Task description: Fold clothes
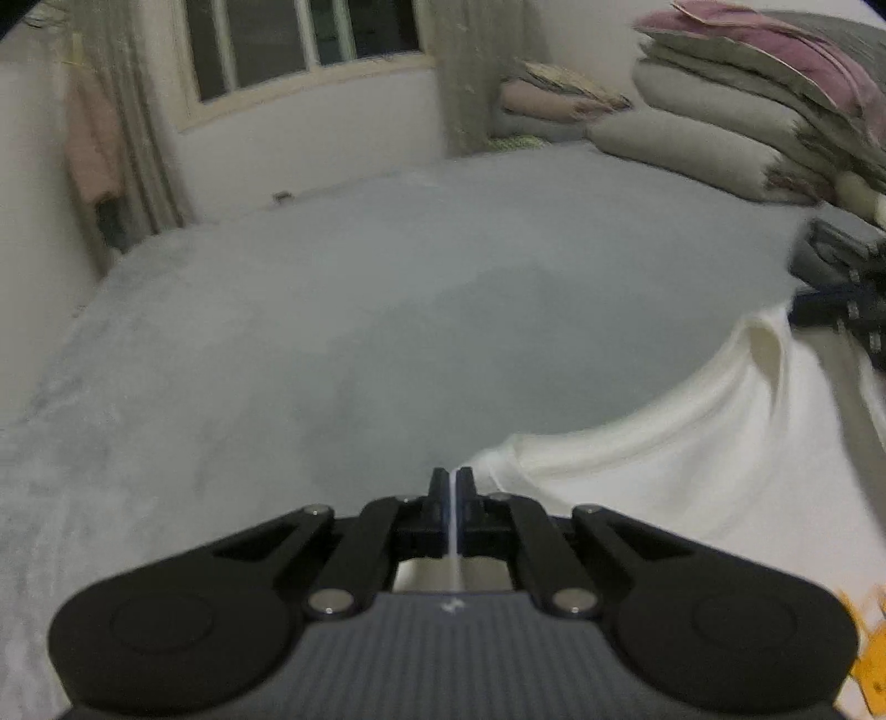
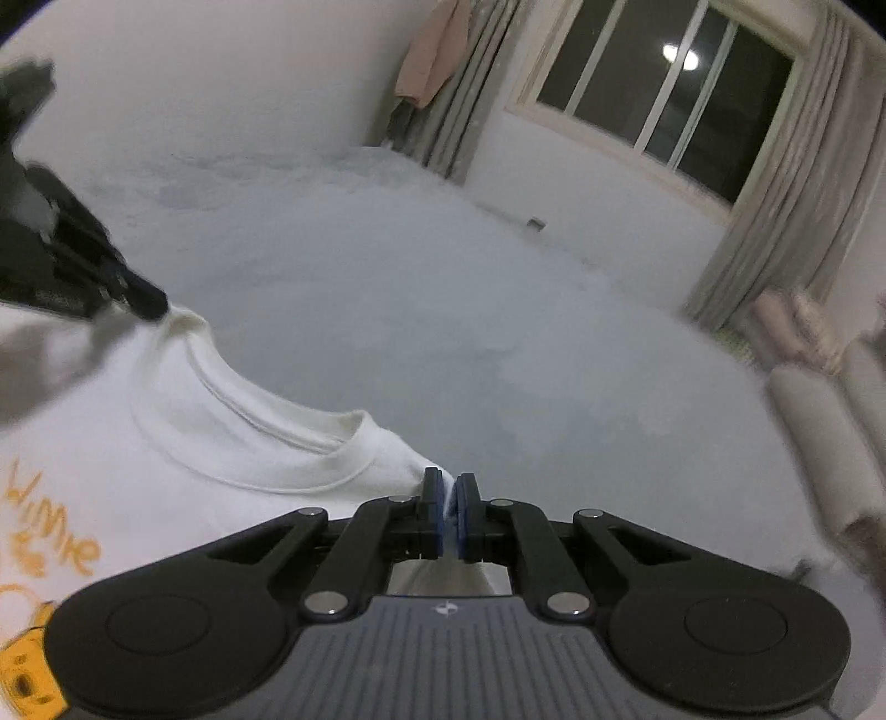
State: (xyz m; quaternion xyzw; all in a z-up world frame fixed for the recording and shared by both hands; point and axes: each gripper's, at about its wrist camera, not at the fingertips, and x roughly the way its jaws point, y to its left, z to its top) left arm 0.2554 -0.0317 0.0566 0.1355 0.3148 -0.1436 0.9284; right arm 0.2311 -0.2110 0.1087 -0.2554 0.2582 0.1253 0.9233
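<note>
A white T-shirt [image 1: 692, 454] with an orange print [image 2: 50, 531] hangs stretched between both grippers above a grey bed. My left gripper [image 1: 453, 482] is shut on one shoulder of the T-shirt, a thin edge of white cloth pinched between its pads. My right gripper [image 2: 449, 484] is shut on the other shoulder, beside the ribbed collar [image 2: 266, 437]. In the left wrist view the right gripper [image 1: 797, 310] shows at the far right, holding the cloth. In the right wrist view the left gripper [image 2: 152, 302] shows at the far left, also on the cloth.
The grey bedspread [image 1: 354, 310] stretches wide ahead of both grippers. Stacked pillows and folded quilts [image 1: 736, 111] pile up at the back right. A window [image 2: 664, 83] with grey curtains [image 2: 775, 221] lines the far wall. A pink garment [image 2: 434, 50] hangs by the curtain.
</note>
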